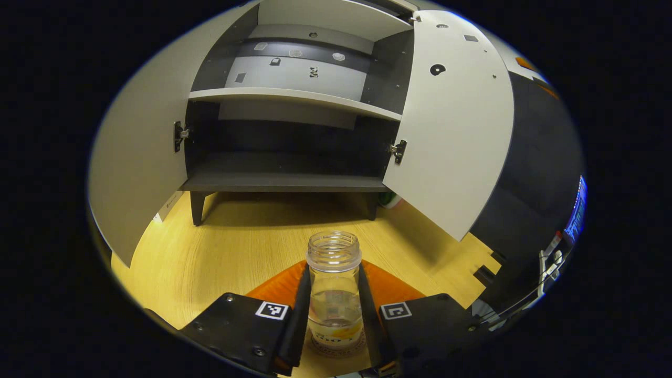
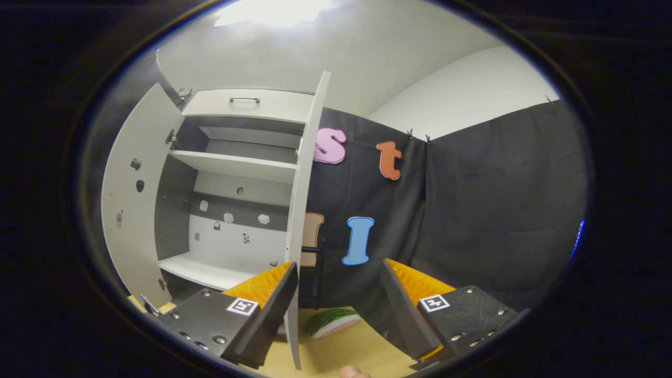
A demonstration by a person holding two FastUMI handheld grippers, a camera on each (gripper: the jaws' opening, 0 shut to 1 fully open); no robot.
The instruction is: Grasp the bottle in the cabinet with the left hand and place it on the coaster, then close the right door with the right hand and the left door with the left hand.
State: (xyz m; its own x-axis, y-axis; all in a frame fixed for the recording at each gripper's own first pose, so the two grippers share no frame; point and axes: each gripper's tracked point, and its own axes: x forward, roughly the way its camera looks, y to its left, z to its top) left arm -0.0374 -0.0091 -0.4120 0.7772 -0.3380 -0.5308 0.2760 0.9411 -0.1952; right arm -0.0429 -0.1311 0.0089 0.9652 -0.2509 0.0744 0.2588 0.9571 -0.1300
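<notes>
At the bottom centre of the left gripper view, the left claw (image 1: 335, 310) is clenched on the clear open-necked bottle (image 1: 334, 291), which sits on the round coaster (image 1: 336, 347) on the worktop (image 1: 220, 257). It looks light, rigid and slick — best held mid-body, below the threaded neck. The right claw (image 2: 338, 304) hangs released near the right door (image 2: 307, 199) — both cabinet doors are open.

I see a clear, glossy plastic bottle (image 1: 334, 294) with a ribbed neck. My left gripper (image 1: 334, 315) has matt black fingers backed by ribbed orange plastic. The cabinet (image 1: 294, 105) looks smooth matt white and grey board, with metal hinges (image 1: 397, 150). The table (image 1: 210, 252) is pale wood grain with a slight sheen.
</notes>
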